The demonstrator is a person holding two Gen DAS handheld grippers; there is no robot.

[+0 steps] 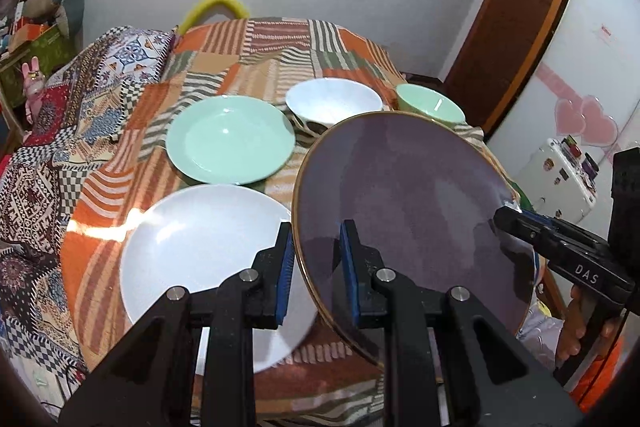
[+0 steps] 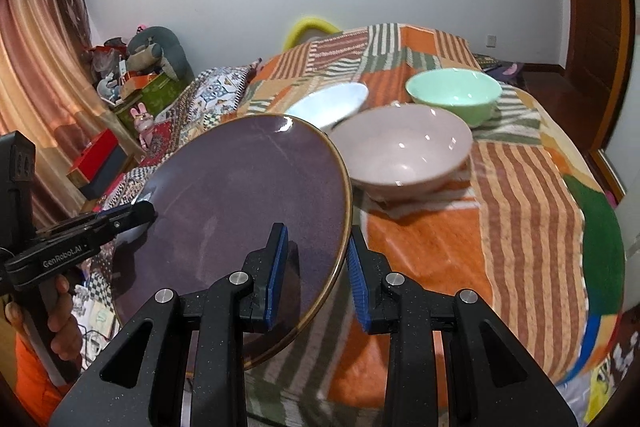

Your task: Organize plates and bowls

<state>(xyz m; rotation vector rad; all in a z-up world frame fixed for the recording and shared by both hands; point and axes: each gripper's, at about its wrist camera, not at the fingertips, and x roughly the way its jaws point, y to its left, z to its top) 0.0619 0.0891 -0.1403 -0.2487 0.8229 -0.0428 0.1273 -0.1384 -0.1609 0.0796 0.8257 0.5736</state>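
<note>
Both grippers clamp opposite rims of round dark purple gold-rimmed plate (image 1: 408, 211), tilted above patchwork-covered surface (image 2: 420, 239): left gripper (image 1: 316, 263), right gripper (image 2: 316, 267). Ahead of left gripper: white plate (image 1: 192, 243), mint plate (image 1: 230, 139), white bowl (image 1: 334, 103).

A home bedroom: patchwork-quilted bed (image 2: 520, 187), curtains (image 2: 36, 75), stuffed toys (image 2: 160, 51).

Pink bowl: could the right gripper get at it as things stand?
Probably not yet. The right gripper is shut on the purple plate's rim, as is the left gripper. The pink bowl sits uncovered just ahead on the cloth, so the path looks free once the plate is set down.
</note>
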